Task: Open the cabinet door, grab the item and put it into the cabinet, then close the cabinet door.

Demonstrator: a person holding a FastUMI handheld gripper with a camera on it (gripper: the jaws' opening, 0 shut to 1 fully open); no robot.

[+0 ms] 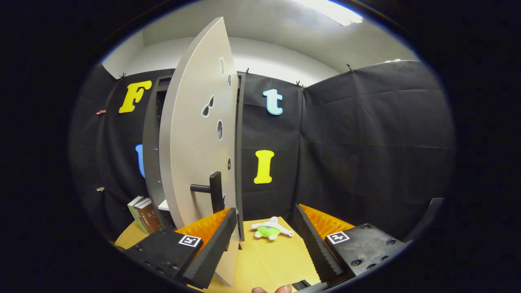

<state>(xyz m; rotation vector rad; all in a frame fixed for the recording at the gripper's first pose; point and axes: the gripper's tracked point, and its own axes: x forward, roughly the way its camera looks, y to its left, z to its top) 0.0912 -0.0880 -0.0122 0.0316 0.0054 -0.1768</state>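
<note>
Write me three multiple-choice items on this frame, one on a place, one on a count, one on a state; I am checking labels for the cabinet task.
1. Where does the green and white plush toy lie?
A. on the wooden table, beyond the fingers and right of the door
B. on a shelf inside the cabinet
C. between the fingers, pinched

2. How many books stand left of the cabinet?
A. none
B. two
C. five

3. What is the state of the cabinet door?
A. shut flat
B. swung open
C. taken off and lying on the table

Answers: 1 A, the toy rests on the table ahead of the open gripper, touched by neither finger. 2 B, two upright spines show side by side. 3 B, the door stands out from the frame, its black handle near the left finger.
</note>
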